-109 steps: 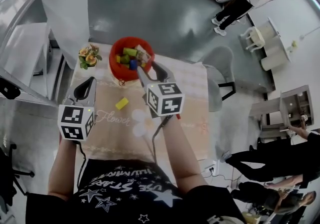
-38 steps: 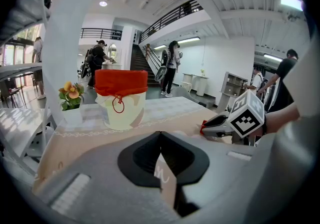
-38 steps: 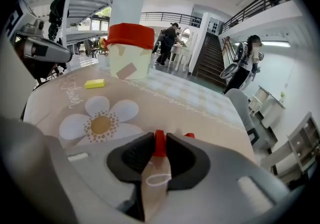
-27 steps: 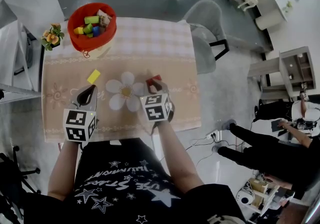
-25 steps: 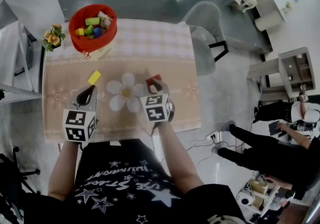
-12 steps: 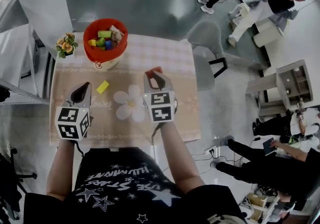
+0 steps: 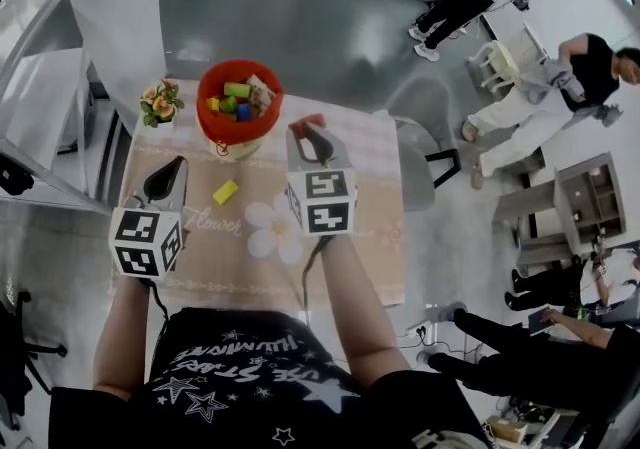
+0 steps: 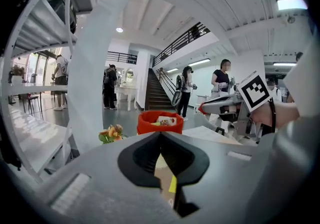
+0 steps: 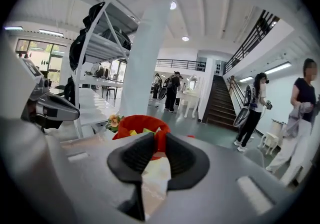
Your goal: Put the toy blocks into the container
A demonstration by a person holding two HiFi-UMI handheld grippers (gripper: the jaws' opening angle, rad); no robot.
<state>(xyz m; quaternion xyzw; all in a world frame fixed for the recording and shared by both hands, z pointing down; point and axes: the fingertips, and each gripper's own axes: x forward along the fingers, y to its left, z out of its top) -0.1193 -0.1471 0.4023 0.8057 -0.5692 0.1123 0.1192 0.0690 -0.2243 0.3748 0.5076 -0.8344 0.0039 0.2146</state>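
Container (image 7: 213,127): stood at table's (image 7: 365,187) far edge; blocks (image 7: 238,102) lay in it.
Flowers (image 7: 160,104): just left of container.
Loose block (image 7: 226,192): 1, on table, before container.

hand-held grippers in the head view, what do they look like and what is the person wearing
The left hand-held gripper and the right hand-held gripper are both grey with black ribbed gripping faces. Each carries a white cube printed with black square markers, and a dark cable runs back from each. The person wears a black short-sleeved T-shirt with white stars and lettering.
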